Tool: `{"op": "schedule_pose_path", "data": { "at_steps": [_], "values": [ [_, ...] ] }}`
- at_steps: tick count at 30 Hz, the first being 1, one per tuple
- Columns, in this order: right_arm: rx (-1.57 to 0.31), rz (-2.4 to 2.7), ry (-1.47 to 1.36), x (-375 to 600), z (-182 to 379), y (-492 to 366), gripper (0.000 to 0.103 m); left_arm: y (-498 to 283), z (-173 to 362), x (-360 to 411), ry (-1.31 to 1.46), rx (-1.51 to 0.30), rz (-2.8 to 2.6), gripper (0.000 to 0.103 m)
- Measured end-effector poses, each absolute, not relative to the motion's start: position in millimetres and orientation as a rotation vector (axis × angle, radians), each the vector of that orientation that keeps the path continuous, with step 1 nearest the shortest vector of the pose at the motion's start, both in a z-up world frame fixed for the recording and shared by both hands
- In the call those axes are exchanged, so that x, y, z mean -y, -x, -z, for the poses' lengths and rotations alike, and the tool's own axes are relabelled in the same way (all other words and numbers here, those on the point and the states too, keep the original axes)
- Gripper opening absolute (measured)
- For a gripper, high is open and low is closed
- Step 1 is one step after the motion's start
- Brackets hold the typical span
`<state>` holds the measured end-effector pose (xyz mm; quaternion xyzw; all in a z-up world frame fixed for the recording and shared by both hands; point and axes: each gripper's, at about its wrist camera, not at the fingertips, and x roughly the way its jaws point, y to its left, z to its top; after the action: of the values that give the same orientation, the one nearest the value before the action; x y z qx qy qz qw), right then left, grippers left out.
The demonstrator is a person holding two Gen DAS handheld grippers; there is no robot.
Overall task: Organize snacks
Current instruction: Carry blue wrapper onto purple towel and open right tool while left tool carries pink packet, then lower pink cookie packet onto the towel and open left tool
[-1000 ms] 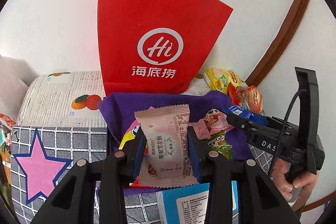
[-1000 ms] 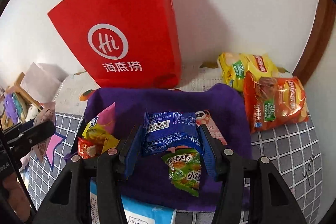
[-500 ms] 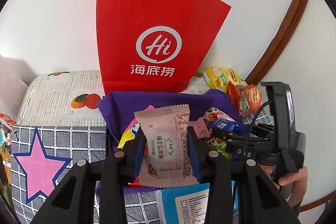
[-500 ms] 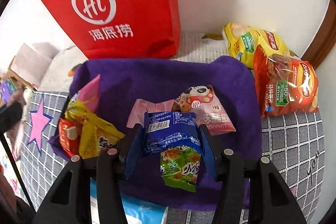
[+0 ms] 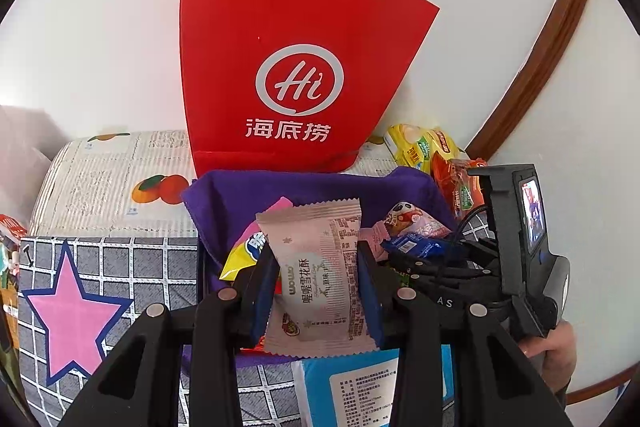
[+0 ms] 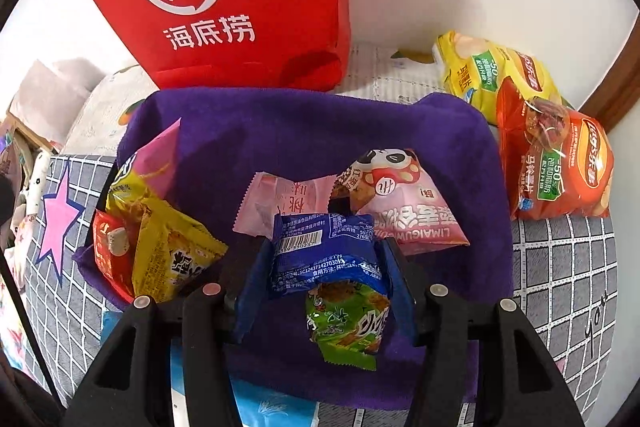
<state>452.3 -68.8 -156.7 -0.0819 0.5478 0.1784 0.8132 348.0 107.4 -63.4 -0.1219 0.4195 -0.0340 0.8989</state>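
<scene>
My left gripper (image 5: 318,291) is shut on a pale pink snack packet (image 5: 318,279), held above the front of a purple cloth-lined basket (image 5: 248,199). My right gripper (image 6: 326,267) is shut on a blue snack packet (image 6: 324,255), low over the purple basket (image 6: 300,131). In the left wrist view the right gripper (image 5: 416,255) shows at the basket's right side with the blue packet (image 5: 416,247). Inside the basket lie a green packet (image 6: 348,323), a pink panda packet (image 6: 400,203), a light pink packet (image 6: 280,203) and yellow and red packets (image 6: 160,247).
A red paper bag (image 5: 296,67) stands against the wall behind the basket. A yellow chip bag (image 6: 492,71) and a red chip bag (image 6: 556,163) lie to the right. A light blue pack (image 5: 360,387) lies in front. The tablecloth has a pink star (image 5: 72,307).
My right gripper has moved down and forward over the basket with the blue packet. My left gripper has stayed in place with the pink packet.
</scene>
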Motion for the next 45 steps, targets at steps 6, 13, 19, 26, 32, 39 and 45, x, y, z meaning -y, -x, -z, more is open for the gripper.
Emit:
{"op": "schedule_pose_path", "data": {
  "at_steps": [6,13,19,26,32,39,45],
  "values": [
    [-1.180,-0.379,0.203,65.0,160.1,-452.3,0.057,-349.3,65.7,-106.2,0.253,-0.876,0.076,0.036],
    [-1.170,-0.398,0.227,59.1,154.6,-449.3,0.064,-353.7,70.4,-104.7,0.249,-0.887,0.063,0.036],
    [-1.103,-0.407,0.238,61.6,132.1,-439.3,0.068,-362.2,79.7,-103.8,0.257,-0.915,0.057,0.036],
    [-1.020,-0.382,0.229,77.5,100.9,-429.8,0.070,-372.0,97.7,-93.2,0.280,-0.968,0.088,0.036],
    [-0.971,-0.396,0.208,86.0,79.2,-420.9,0.070,-379.4,115.3,-76.6,0.318,-0.986,0.151,0.036],
    [-0.946,-0.384,0.180,95.4,69.7,-419.5,0.072,-387.7,134.3,-74.0,0.324,-1.028,0.111,0.036],
    [-0.950,-0.383,0.186,94.2,70.8,-419.0,0.072,-389.5,136.2,-81.1,0.367,-1.019,0.114,0.037]
  ]
}}
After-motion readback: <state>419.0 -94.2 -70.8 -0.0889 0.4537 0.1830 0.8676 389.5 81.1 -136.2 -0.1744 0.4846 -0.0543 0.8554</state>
